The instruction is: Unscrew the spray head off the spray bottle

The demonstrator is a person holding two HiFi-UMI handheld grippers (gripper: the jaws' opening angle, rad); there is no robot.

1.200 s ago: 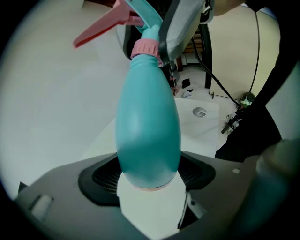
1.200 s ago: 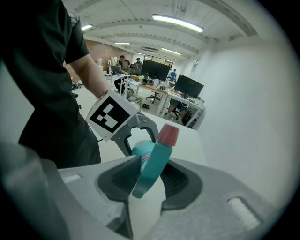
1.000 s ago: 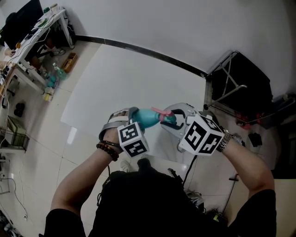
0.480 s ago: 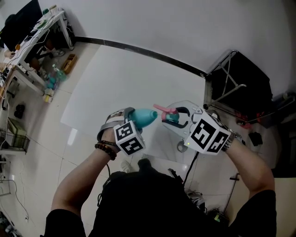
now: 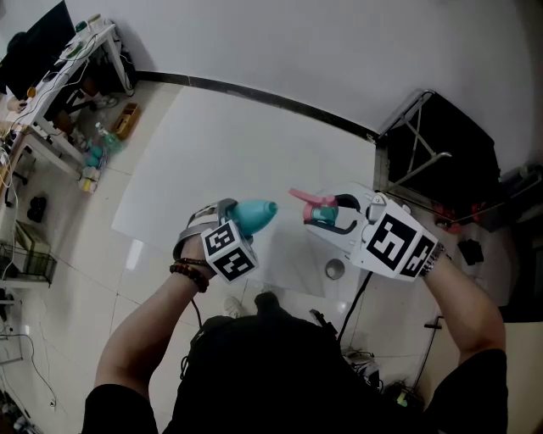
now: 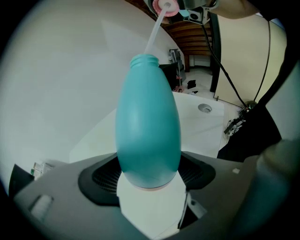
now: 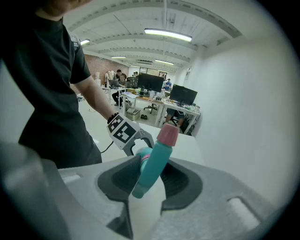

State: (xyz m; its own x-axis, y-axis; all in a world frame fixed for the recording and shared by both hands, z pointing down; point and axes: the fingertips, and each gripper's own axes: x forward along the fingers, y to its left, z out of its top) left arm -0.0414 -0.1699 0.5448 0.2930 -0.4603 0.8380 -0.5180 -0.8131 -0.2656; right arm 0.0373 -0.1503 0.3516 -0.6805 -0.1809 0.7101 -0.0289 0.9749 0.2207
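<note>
My left gripper [image 5: 231, 225] is shut on the teal bottle [image 5: 252, 214], gripping its lower body [image 6: 147, 122], with the open threaded neck pointing away. The right gripper [image 5: 338, 214] is shut on the teal spray head [image 5: 319, 208], which has a pink trigger. In the head view the head is off the bottle, a gap to its right. In the left gripper view a thin white dip tube [image 6: 153, 40] runs from the head [image 6: 165, 4] down to the neck. In the right gripper view the head [image 7: 154, 159] stands tilted between the jaws, its pink end [image 7: 167, 134] up.
Below lies a white table top [image 5: 212, 144]. A small grey round cup [image 5: 334, 269] sits near its front edge. A black metal frame [image 5: 433, 144] stands at the right. Cluttered desks [image 5: 68, 68] fill the far left. A cable hangs from the right gripper.
The spray head sat against the bottle neck; it has now come away. The left gripper moved left and down with the bottle, and the right gripper moved up and right with the head.
</note>
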